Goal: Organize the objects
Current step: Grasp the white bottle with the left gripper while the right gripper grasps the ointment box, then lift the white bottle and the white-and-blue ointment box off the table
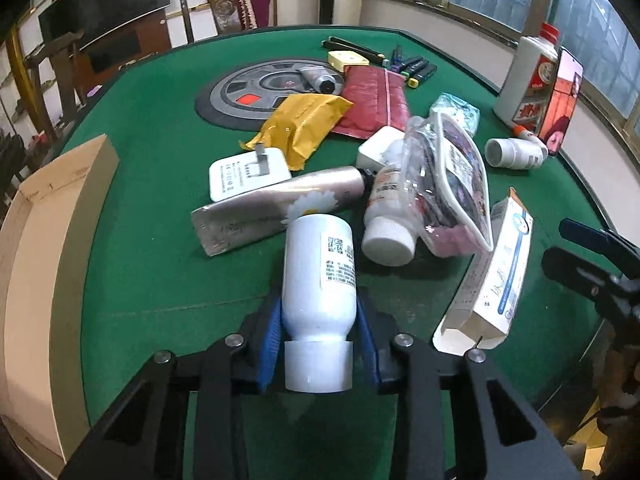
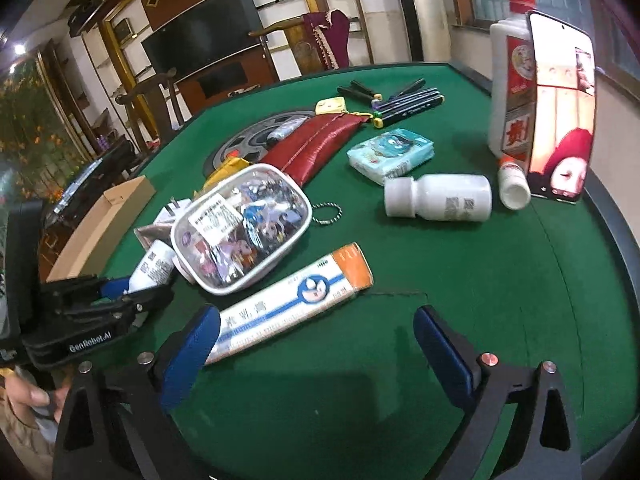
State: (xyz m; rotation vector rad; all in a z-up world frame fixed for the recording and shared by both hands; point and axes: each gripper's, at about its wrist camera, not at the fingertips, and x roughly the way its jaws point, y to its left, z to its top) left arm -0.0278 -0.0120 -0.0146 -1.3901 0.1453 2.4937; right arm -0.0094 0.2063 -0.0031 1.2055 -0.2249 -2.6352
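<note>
My left gripper [image 1: 320, 324] is shut on a white pill bottle [image 1: 320, 276], cap toward the camera, held just above the green table [image 1: 160, 264]. The same gripper and bottle [image 2: 150, 268] show at the left of the right wrist view. My right gripper [image 2: 316, 340] is open and empty, low over the felt, its left finger [image 2: 192, 340] beside a long white and orange ointment box [image 2: 296, 292]. A clear pouch of small packets [image 2: 240, 228] lies behind the box. A second white bottle [image 2: 438, 196] lies on its side further right.
An open cardboard box [image 1: 44, 264] stands at the table's left edge. A pink tube [image 1: 276, 208], white charger [image 1: 248, 174], yellow packet [image 1: 300, 128], red pouch [image 1: 376, 100], tissue pack [image 2: 390, 152] and pens [image 2: 404, 104] are scattered. A tall liquor bottle [image 2: 510, 80] and phone [image 2: 560, 112] stand right.
</note>
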